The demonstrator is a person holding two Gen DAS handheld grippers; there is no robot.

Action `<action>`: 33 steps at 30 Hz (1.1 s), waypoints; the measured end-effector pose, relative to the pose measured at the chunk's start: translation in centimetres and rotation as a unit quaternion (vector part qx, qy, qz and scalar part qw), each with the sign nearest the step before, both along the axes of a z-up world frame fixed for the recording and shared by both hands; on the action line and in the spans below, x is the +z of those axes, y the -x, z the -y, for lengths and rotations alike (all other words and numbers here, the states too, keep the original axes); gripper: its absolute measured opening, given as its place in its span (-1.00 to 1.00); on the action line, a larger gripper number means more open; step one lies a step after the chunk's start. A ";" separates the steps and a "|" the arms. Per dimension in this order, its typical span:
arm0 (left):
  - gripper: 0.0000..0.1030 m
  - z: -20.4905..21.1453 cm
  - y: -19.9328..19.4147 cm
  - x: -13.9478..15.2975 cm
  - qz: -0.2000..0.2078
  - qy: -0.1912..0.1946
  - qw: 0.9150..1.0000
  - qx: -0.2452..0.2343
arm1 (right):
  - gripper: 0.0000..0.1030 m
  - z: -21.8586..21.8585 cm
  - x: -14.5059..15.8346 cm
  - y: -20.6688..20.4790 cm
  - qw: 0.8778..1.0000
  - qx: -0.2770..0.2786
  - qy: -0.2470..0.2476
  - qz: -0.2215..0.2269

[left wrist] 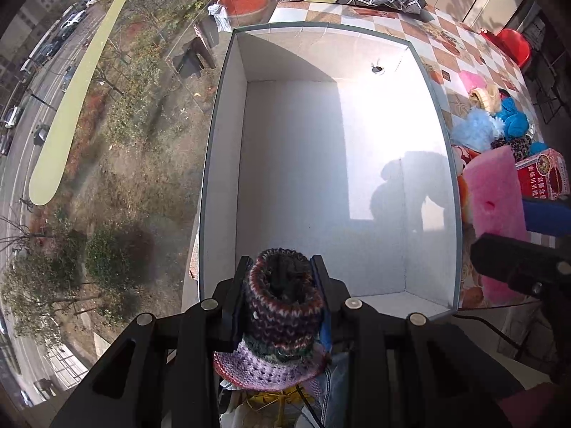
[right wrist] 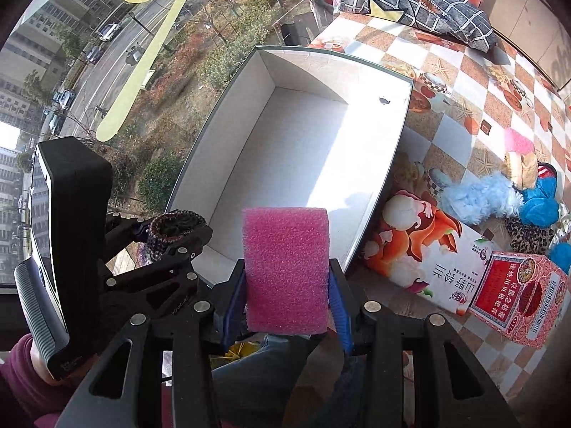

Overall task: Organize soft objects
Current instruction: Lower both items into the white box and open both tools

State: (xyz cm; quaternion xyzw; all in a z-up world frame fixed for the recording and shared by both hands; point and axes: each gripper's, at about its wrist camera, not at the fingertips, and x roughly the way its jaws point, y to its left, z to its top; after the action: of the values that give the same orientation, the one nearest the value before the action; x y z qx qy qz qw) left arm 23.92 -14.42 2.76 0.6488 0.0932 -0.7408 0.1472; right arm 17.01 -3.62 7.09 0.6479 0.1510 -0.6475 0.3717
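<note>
A large white box (left wrist: 446, 114) with a grey rim stands open, nothing inside it. My left gripper (left wrist: 282, 271) is shut on a knitted cup-shaped piece (left wrist: 282, 306) in dark red and purple yarn, held over the box's near end. In the right wrist view that same knitted piece (right wrist: 176, 226) shows at the box's (right wrist: 392, 149) near left corner. My right gripper (right wrist: 287, 285) is shut on a pink foam sponge (right wrist: 285, 267), which stands upright just before the box's near rim. The sponge (left wrist: 494, 196) also appears right of the box in the left wrist view.
Right of the box lie a printed carton (right wrist: 431, 260), a red patterned carton (right wrist: 517, 292), a pale blue fluffy item (right wrist: 478, 199), blue, leopard and pink soft items (right wrist: 539, 207). A dark checked pillow (right wrist: 421, 3) lies behind. A window with yellow stickers is on the left.
</note>
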 end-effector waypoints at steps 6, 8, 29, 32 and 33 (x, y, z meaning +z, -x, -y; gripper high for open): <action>-0.33 0.5 0.0 -0.1 0.004 -0.003 1.000 -0.003 | -0.15 0.5 0.0 0.0 1.000 0.003 -0.006 0.002; -0.33 0.6 0.0 -0.1 0.005 -0.004 1.000 -0.003 | -0.15 0.6 -0.1 0.1 1.000 0.004 -0.007 0.003; -0.31 0.6 0.3 -0.5 0.014 -0.004 1.000 -0.018 | -0.15 1.8 -0.9 0.2 1.000 0.016 -0.008 0.019; -0.30 0.5 0.4 -0.5 0.013 0.001 1.000 -0.021 | -0.15 1.9 -0.9 0.2 1.000 0.016 -0.007 0.020; -0.30 0.5 0.4 -0.5 0.013 0.001 1.000 -0.021 | -0.15 1.8 -1.0 0.2 1.000 0.016 -0.007 0.021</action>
State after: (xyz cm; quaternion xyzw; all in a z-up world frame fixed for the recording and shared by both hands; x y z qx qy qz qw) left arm 23.56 -14.92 2.28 0.6601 0.0771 -0.7352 0.1333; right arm 16.76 -5.46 6.10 0.6615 0.1581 -0.6267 0.3803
